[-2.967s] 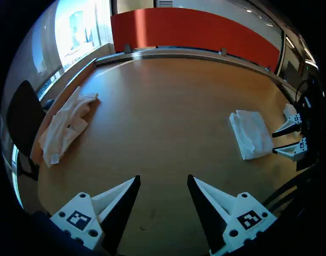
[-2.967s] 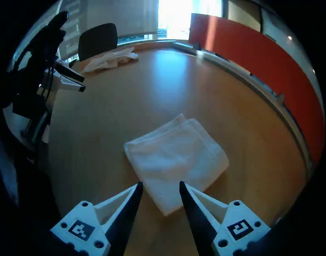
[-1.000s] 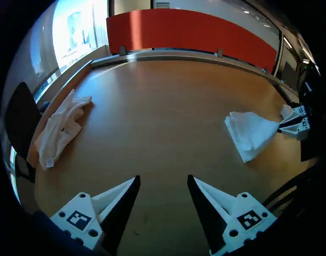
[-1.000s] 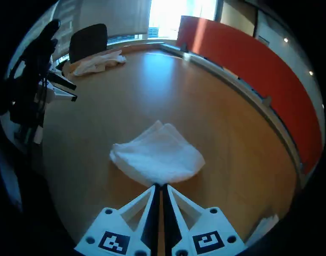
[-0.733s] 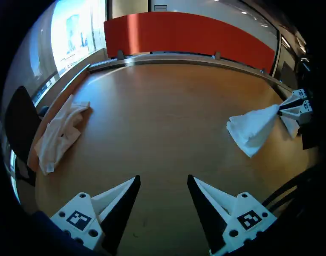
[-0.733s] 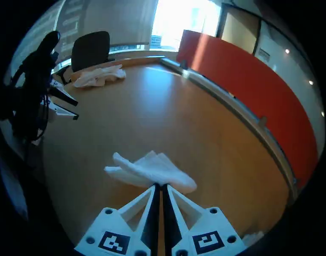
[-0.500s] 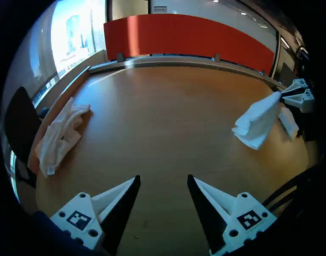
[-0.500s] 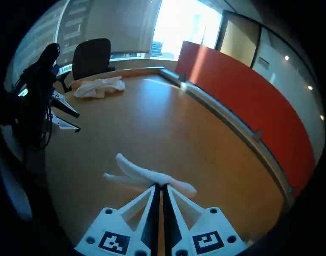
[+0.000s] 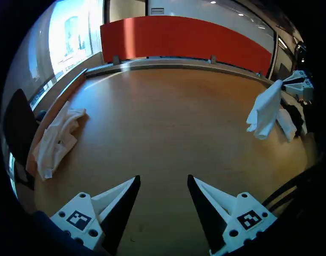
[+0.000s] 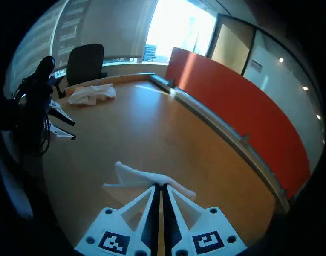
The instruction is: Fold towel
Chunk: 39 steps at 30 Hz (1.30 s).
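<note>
Right hand-held gripper (image 10: 161, 187) clamps the white towel (image 9: 264, 110), hanging above the table (image 9: 163, 115); left hand-held gripper (image 9: 163, 180) stands open, empty.

Towel (image 9: 263, 112) is up, white and soft, pinched by one edge in my right gripper (image 9: 296, 83), both fingers closed tight on the cloth; it hangs down in loose vertical folds, lower end bunched and doubled over; seen along my right gripper's own fingers it fans out flat just past the tips, one corner poking left; second towel (image 9: 56, 138), cream-white and crumpled, lies in a long heap by the table (image 9: 163, 119) edge, well apart.
</note>
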Each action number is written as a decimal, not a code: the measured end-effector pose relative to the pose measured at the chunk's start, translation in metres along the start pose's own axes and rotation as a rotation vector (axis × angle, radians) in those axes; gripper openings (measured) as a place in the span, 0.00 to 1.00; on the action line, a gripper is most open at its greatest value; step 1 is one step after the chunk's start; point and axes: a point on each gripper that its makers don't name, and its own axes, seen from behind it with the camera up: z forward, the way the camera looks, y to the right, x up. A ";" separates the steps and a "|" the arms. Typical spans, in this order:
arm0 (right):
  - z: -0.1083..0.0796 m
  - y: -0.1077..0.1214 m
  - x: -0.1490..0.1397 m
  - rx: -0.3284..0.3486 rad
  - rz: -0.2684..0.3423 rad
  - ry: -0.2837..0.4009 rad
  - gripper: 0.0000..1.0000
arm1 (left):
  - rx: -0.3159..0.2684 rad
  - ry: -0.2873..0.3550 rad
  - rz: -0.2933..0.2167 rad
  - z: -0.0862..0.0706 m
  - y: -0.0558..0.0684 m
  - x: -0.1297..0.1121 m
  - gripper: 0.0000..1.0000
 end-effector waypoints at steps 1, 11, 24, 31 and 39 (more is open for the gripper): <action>-0.002 0.003 0.000 -0.004 0.003 0.001 0.05 | -0.001 0.000 0.002 0.001 0.000 0.001 0.81; -0.020 0.046 -0.008 -0.057 0.028 0.001 0.05 | -0.009 0.002 0.021 0.004 0.003 0.007 0.81; -0.049 0.107 -0.038 -0.137 0.078 -0.018 0.05 | -0.009 -0.006 0.031 0.008 0.009 0.008 0.81; -0.064 0.139 -0.060 -0.177 0.096 -0.038 0.05 | -0.007 -0.011 0.038 0.009 0.011 0.009 0.81; -0.082 0.173 -0.085 -0.219 0.095 -0.079 0.05 | -0.004 -0.013 0.044 0.010 0.015 0.011 0.81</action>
